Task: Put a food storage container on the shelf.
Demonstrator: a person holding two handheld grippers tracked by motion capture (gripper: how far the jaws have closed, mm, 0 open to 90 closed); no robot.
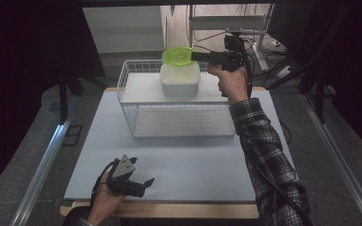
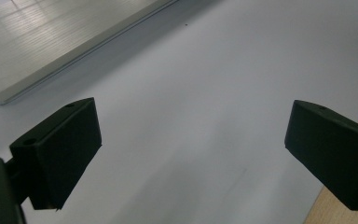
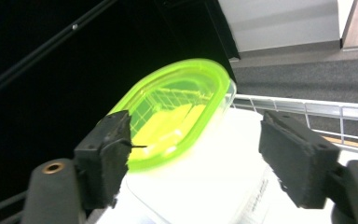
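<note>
My right tongs (image 3: 193,149) gape just beside the green lid (image 3: 177,109), resting tilted on the white container (image 1: 179,80) at twelve o'clock; left tongs (image 2: 191,154) idle, open.

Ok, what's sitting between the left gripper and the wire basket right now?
Nothing: in the high view only bare white tabletop separates the left gripper from the wire basket.
</note>
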